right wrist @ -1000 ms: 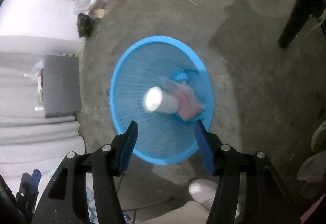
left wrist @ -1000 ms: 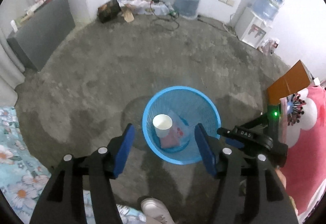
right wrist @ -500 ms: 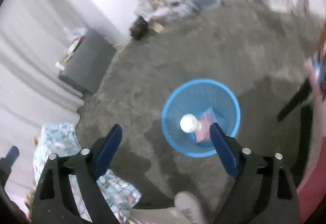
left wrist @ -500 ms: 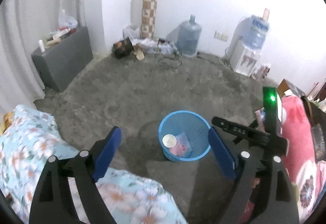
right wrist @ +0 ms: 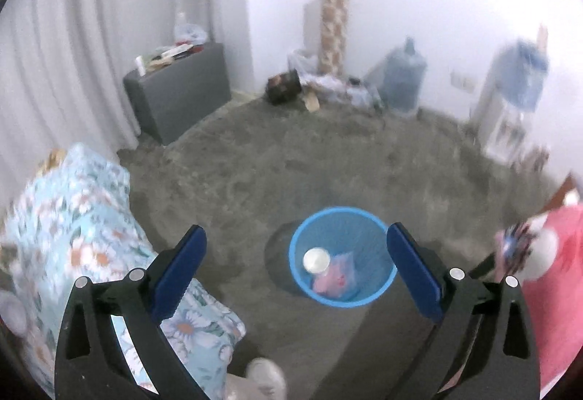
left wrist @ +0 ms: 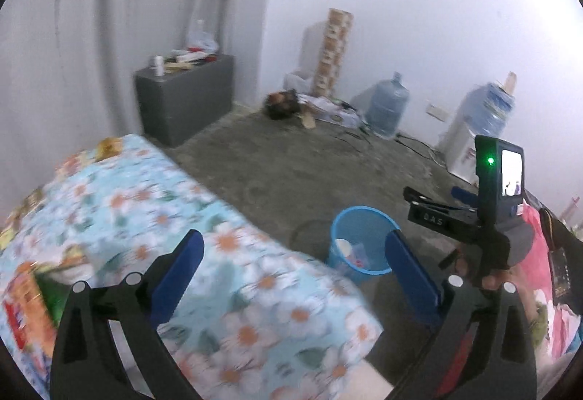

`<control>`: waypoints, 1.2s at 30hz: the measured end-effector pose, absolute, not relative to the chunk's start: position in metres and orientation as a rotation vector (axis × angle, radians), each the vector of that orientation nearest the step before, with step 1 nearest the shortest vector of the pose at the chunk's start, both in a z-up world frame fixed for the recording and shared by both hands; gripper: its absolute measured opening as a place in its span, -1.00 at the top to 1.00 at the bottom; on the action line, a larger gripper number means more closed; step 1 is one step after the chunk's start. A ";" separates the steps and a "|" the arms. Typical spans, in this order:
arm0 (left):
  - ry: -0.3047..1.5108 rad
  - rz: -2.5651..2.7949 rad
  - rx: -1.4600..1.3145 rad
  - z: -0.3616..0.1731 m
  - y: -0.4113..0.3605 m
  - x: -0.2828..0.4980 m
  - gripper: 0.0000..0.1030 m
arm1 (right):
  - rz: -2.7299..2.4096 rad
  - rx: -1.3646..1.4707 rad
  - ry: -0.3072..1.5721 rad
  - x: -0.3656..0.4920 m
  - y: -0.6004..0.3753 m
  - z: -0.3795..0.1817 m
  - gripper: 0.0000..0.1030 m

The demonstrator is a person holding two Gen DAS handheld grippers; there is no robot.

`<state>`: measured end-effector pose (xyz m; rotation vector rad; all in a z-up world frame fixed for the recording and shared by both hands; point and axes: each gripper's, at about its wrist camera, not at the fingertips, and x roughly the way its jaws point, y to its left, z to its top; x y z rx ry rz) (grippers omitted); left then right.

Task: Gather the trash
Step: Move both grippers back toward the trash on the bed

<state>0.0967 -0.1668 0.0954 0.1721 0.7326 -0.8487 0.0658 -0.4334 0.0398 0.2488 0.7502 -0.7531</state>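
1. Blue mesh bin [right wrist: 342, 256]: stands on the grey floor [right wrist: 328, 163], holding a white paper cup [right wrist: 316, 259] and a pink wrapper [right wrist: 337, 278].
2. Left gripper [left wrist: 291, 272]: jaws opening, nearly at full spread, nothing between them; it hangs over the floral cloth [left wrist: 145, 218].
3. Right gripper [right wrist: 297, 269]: jaws likewise opening, empty, framing the bin from well above.
4. Change: a second ago both grippers were narrower and close over the bin; now it appears smaller and farther off.

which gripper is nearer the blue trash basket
Right, by a judgement. The right gripper hangs above the basket, which looks larger there; the left gripper is over the floral cloth, further off.
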 end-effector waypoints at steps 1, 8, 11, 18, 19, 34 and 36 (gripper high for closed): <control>0.725 -0.836 0.157 0.098 -0.155 0.096 -0.89 | -0.758 0.195 0.756 0.070 -0.423 0.043 -0.84; 0.723 -0.789 0.000 0.110 -0.085 0.101 -0.89 | -0.685 0.049 0.742 0.084 -0.383 0.057 -0.84; 0.721 -0.749 -0.046 0.113 -0.061 0.098 -0.89 | -0.607 0.055 0.693 0.083 -0.369 0.069 -0.84; 0.718 -0.706 -0.139 0.110 -0.009 0.094 -0.89 | -0.340 0.161 0.618 0.083 -0.350 0.084 -0.84; 0.715 -0.703 -0.149 0.109 -0.003 0.094 -0.89 | -0.324 0.162 0.621 0.086 -0.345 0.084 -0.84; 0.585 -0.528 -0.278 0.110 0.108 0.089 -0.89 | -0.096 0.223 0.641 0.105 -0.290 0.093 -0.84; 0.561 -0.478 -0.286 0.112 0.125 0.087 -0.89 | -0.074 0.262 0.650 0.108 -0.293 0.092 -0.84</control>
